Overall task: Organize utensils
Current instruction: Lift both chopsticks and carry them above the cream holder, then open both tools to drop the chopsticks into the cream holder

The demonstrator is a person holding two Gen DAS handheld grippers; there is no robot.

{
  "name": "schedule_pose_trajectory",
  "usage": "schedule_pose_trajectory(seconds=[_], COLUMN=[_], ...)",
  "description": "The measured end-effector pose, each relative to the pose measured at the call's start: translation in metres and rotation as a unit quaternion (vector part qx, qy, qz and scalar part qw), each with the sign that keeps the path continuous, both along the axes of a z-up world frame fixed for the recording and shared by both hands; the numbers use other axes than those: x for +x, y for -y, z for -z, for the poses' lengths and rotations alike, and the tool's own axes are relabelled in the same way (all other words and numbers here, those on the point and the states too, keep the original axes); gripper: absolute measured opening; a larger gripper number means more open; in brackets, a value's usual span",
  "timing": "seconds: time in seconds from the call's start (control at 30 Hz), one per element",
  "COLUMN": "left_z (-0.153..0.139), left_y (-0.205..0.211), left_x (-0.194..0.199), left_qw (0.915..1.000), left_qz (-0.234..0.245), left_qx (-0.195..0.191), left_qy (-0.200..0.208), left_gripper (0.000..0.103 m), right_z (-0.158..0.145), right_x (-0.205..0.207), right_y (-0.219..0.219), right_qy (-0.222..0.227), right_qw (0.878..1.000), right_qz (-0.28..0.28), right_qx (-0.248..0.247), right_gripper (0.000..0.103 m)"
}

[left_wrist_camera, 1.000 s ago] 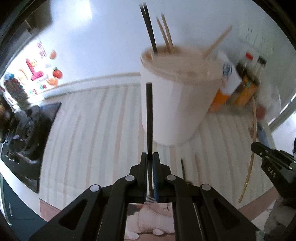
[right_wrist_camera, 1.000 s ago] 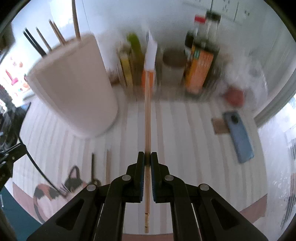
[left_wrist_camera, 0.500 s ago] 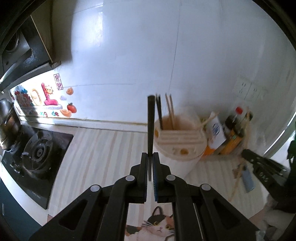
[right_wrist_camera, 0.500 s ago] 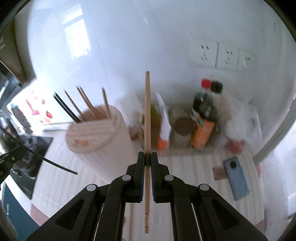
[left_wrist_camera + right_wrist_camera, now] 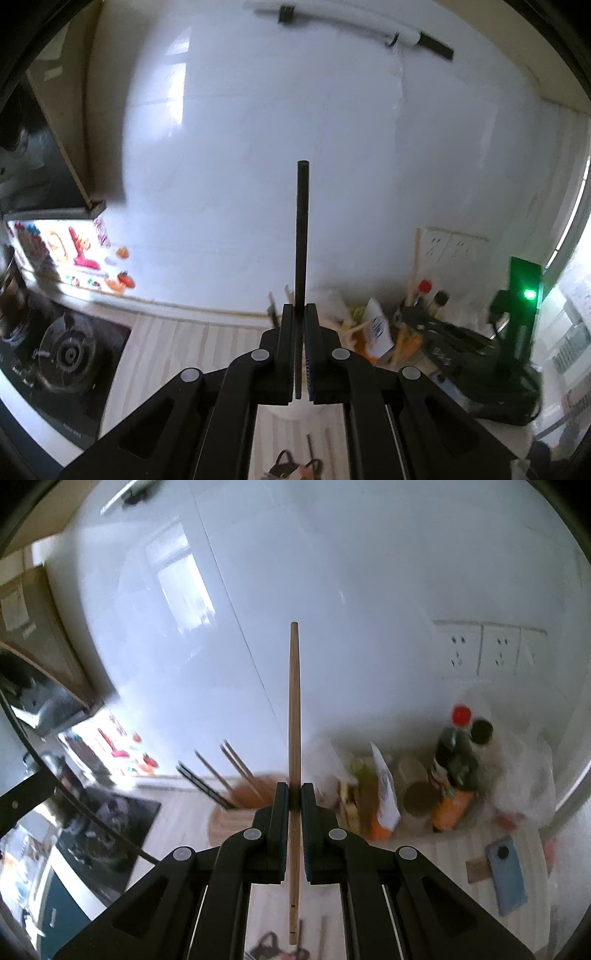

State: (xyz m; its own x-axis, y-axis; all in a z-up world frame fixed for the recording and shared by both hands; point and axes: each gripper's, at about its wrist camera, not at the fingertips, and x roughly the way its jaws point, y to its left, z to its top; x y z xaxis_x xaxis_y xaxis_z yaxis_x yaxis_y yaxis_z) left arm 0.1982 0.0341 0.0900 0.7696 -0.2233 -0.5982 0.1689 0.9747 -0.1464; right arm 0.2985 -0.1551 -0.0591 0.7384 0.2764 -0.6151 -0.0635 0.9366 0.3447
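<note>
Left gripper clamped tight on a black chopstick, right gripper likewise on a wooden chopstick, both sticks raised upright above the surface. Probably light, stiff, smooth and prone to pivoting; best pinched near mid-length. Round holder below, bristling with more chopsticks. No legible writing on the bottles or the carton; too blurred.

Bottles beside chopstick holder
</note>
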Motion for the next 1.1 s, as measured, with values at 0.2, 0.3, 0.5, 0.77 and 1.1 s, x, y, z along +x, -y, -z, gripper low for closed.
schedule_pose_trajectory(seconds=[0.2, 0.3, 0.5, 0.77, 1.1], left_z=[-0.010, -0.003, 0.027, 0.076, 0.074], left_y=[0.008, 0.012, 0.017, 0.018, 0.012], left_x=[0.031, 0.053, 0.097, 0.137, 0.131], left_qw=[0.9999, 1.0000, 0.9996, 0.9968, 0.9918], left_qz=[0.005, 0.004, 0.007, 0.002, 0.020], left_qx=[-0.004, 0.002, 0.011, 0.006, -0.026], left_qy=[0.010, 0.005, -0.026, -0.079, -0.123], left_gripper=[0.002, 0.002, 0.002, 0.002, 0.005], right_z=[-0.015, -0.014, -0.004, 0.030, 0.048], right_x=[0.034, 0.051, 0.085, 0.109, 0.113], right_y=[-0.003, -0.007, -0.024, -0.047, -0.039], right_qy=[0.018, 0.025, 0.053, 0.089, 0.020], right_qw=[0.999, 0.999, 0.997, 0.994, 0.999], right_qz=[0.016, 0.027, 0.047, 0.058, 0.026], right_qx=[0.027, 0.032, 0.024, -0.004, 0.005], right_gripper=[0.007, 0.007, 0.007, 0.007, 0.009])
